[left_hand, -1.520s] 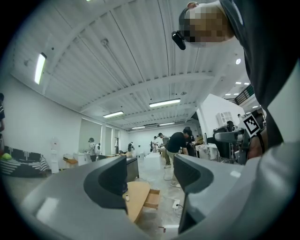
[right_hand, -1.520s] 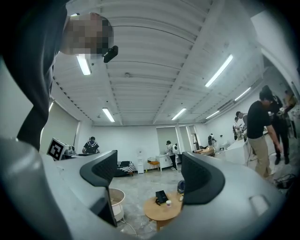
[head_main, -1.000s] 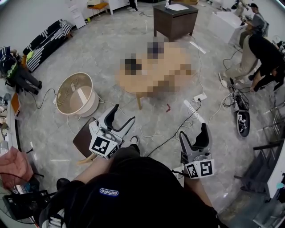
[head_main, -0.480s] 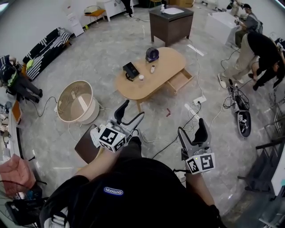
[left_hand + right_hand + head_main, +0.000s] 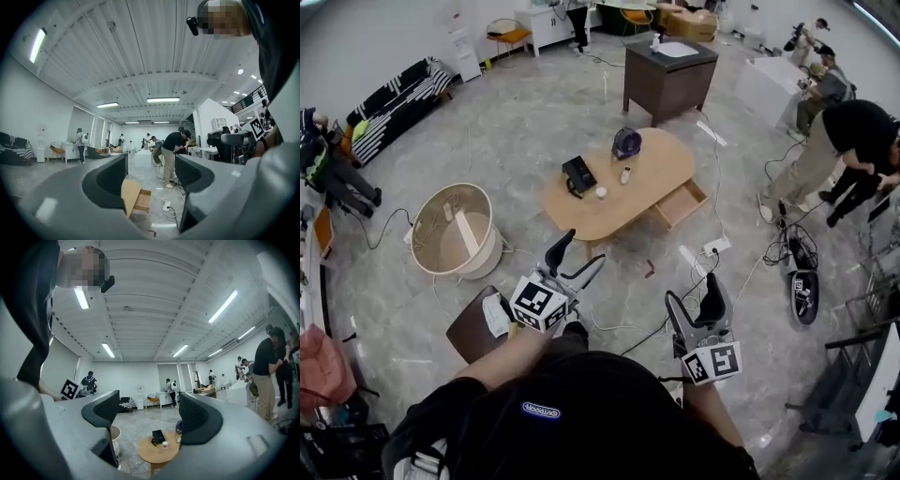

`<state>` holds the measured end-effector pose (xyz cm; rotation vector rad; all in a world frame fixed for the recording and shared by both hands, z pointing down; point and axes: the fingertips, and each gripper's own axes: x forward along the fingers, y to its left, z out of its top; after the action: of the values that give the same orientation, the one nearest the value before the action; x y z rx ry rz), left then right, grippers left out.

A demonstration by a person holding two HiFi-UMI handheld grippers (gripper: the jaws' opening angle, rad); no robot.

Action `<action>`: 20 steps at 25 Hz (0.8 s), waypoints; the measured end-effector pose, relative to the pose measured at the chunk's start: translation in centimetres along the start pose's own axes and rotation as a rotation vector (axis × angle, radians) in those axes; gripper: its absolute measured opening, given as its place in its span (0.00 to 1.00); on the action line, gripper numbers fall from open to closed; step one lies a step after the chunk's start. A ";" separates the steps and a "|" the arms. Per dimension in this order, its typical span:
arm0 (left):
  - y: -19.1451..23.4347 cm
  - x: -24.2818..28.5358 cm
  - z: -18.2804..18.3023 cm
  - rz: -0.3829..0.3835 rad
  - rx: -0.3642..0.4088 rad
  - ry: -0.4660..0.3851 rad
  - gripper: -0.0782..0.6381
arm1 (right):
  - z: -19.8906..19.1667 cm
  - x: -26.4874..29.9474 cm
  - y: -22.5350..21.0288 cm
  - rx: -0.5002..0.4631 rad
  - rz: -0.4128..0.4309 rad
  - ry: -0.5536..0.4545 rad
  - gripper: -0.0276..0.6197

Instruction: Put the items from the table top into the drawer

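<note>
A low oval wooden table [image 5: 628,202] stands a few steps ahead, its drawer [image 5: 680,202] pulled open on the right side. On top lie a black device [image 5: 577,174], a purple round object [image 5: 626,142], a small white cup [image 5: 601,192] and a small white item [image 5: 625,174]. My left gripper [image 5: 581,249] and right gripper [image 5: 692,294] are held level in front of me, well short of the table, both open and empty. The right jaws have just been closing slightly with nothing between them. The right gripper view shows the table [image 5: 152,456] and black device [image 5: 158,437]; the left gripper view shows the drawer [image 5: 141,200].
A round beige tub [image 5: 453,230] stands left of the table, with a brown board [image 5: 469,323] near my left arm. Cables and a power strip [image 5: 714,247] lie on the floor to the right. A dark cabinet [image 5: 668,64] is behind the table; people [image 5: 848,141] stand far right.
Both grippers have moved forward toward the table, which now lies a little nearer in the head view. The left gripper shifted rightward. Neither holds anything.
</note>
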<state>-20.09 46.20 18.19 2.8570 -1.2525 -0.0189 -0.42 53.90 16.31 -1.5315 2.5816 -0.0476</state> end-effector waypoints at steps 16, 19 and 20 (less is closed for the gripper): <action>22.1 7.5 -8.5 -0.012 -0.047 0.124 0.55 | -9.6 21.8 -1.5 0.021 -0.077 0.227 0.69; 25.0 9.0 -10.2 -0.033 -0.055 0.155 0.55 | -10.8 24.6 -1.6 0.036 -0.092 0.253 0.69; 25.8 9.3 -10.8 -0.039 -0.055 0.163 0.55 | -11.0 25.3 -1.4 0.030 -0.090 0.262 0.69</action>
<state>-32.51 22.07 29.57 2.7707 -1.1478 0.1728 -12.64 30.60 24.69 -1.7348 2.6870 -0.3147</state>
